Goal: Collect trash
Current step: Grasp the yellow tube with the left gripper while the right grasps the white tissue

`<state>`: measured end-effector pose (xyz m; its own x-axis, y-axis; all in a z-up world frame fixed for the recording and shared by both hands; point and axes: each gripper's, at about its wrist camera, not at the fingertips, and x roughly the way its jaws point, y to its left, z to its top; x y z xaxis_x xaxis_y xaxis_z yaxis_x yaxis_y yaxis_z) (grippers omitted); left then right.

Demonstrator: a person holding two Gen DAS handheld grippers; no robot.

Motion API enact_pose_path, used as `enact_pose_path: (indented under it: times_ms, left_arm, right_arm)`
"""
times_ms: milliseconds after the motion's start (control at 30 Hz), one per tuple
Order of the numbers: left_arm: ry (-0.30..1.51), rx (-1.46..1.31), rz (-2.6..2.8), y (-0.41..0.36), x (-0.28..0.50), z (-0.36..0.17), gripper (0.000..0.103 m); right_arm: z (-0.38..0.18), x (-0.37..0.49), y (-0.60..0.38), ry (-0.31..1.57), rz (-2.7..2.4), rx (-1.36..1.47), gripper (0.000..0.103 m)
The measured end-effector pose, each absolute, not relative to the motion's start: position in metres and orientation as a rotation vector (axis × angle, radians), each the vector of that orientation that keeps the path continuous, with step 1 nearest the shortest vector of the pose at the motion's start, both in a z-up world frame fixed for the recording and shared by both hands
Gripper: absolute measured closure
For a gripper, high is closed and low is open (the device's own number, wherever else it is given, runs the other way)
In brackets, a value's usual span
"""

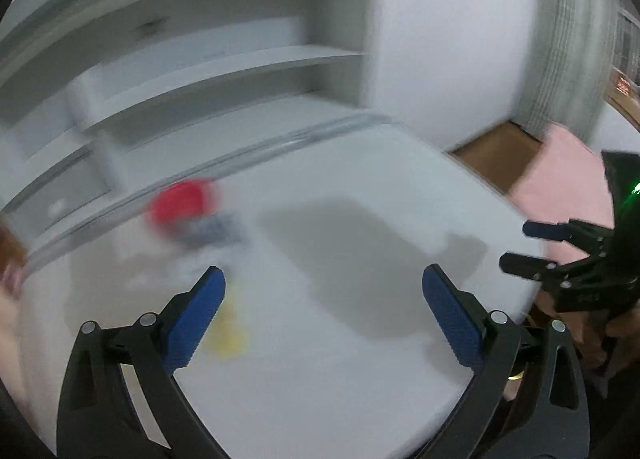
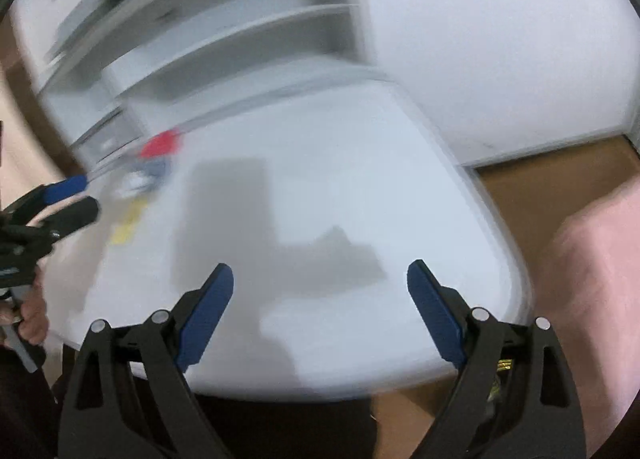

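Left wrist view, left gripper: the left gripper is hanging released over the white bench, its blue pads standing wide with nothing between them.
Left wrist view, trash: a blurred cluster is lying at the far left of the bench, with a red piece, a dark grey-blue piece touching it, and a yellow scrap nearer, just beside the left pad.
Left wrist view, risk: the picture is smearing badly, so the edges of each piece are not readable; I am judging that a closing gripper could be missing the flat yellow scrap or pushing it along the bench instead of lifting it.
Right wrist view, right gripper: the right gripper is also standing released and empty above bare bench near its front edge.
Right wrist view, trash: the red piece, a blue-and-white bit and the yellow scrap are sitting well apart from this gripper, close to the left gripper at the picture's left.
Right wrist view, risk: both grippers heading for the same cluster could be colliding, and a knock could be sending light pieces off the bench's back edge toward the shelves.
Receptacle: no bin is showing in either view.
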<state>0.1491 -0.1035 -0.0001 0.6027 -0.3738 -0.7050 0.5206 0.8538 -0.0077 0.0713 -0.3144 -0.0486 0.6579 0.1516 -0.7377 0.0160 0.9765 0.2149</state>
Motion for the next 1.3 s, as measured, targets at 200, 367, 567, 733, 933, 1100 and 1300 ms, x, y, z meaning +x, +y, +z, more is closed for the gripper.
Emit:
enact_pose_path:
  times_ms: [200, 367, 567, 733, 933, 1100, 1300]
  left_arm:
    - [0.817, 0.112, -0.339, 0.002, 0.159, -0.017, 0.007]
    - [0.853, 0.061, -0.293, 0.042, 0.154, -0.036, 0.007]
    - [0.873, 0.038, -0.317, 0.045, 0.157, -0.049, 0.007]
    - [0.880, 0.047, -0.369, 0.028, 0.156, -0.054, 0.007]
    - [0.882, 0.098, -0.446, -0.021, 0.166, -0.060, 0.007]
    - [0.896, 0.116, -0.440, -0.044, 0.181, -0.070, 0.007]
    - [0.921, 0.127, -0.450, -0.059, 0.190, -0.080, 0.032]
  right_arm:
    - [-0.045, 0.164, -0.198, 0.896, 0.312, 0.103, 0.018]
    - [-0.062, 0.214, -0.137, 0.967, 0.366, 0.051, 0.031]
    - [-0.072, 0.238, -0.122, 1.020, 0.316, 0.094, 0.067]
    - [-0.052, 0.223, -0.137, 0.971, 0.330, 0.130, 0.099]
    - [-0.038, 0.210, -0.161, 0.958, 0.321, 0.136, 0.098]
    - [-0.026, 0.193, -0.189, 0.873, 0.290, 0.130, 0.008]
    - [-0.031, 0.198, -0.191, 0.908, 0.319, 0.094, 0.016]
